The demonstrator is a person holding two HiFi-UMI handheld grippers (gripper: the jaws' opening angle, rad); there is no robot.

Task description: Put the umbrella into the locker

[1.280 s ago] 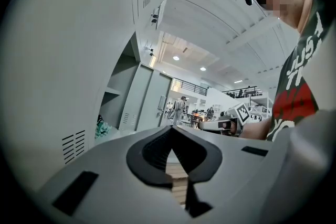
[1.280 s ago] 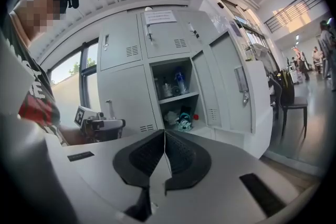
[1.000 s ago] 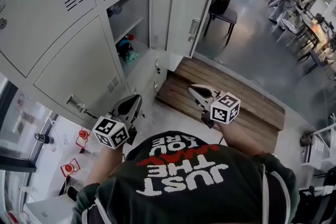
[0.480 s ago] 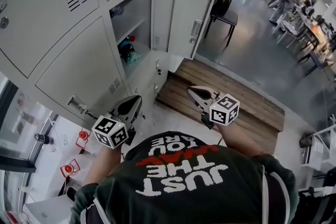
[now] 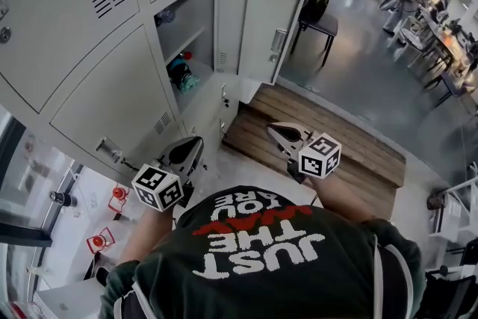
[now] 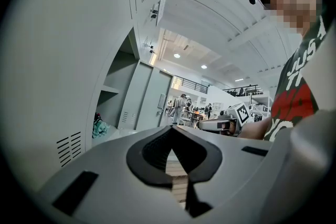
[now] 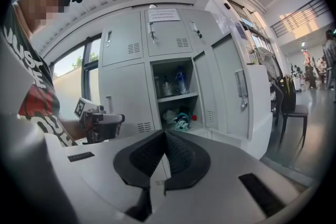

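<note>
— Where was the umbrella (image 5: 181, 75) found?

— A teal and dark bundle was seen on the floor of the open locker (image 5: 193, 11), under its shelf, with a small red thing beside it. It was taken to be the folded umbrella, though that could not be settled. Its long axis could not be made out; it was seen only as a compact heap.

— And the grippers?

— The left gripper (image 5: 193, 144) and the right gripper (image 5: 275, 129) were both held with jaws pressed together and nothing between them. Both were kept well apart from the locker, low in front of the person.

— Which was judged better placed?

— In the head view the left was seen nearer the locker bank, but it was pointed along the fronts. The right was aimed straight into the open compartment, the bundle lying just beyond its tips in its own view. The door (image 5: 261, 30) was left swung wide; if closing was wanted, the right was judged the likelier.

— What was changed from the earlier frame?

— Nothing worth noting: grippers, bundle and door were found where they had been.
</note>
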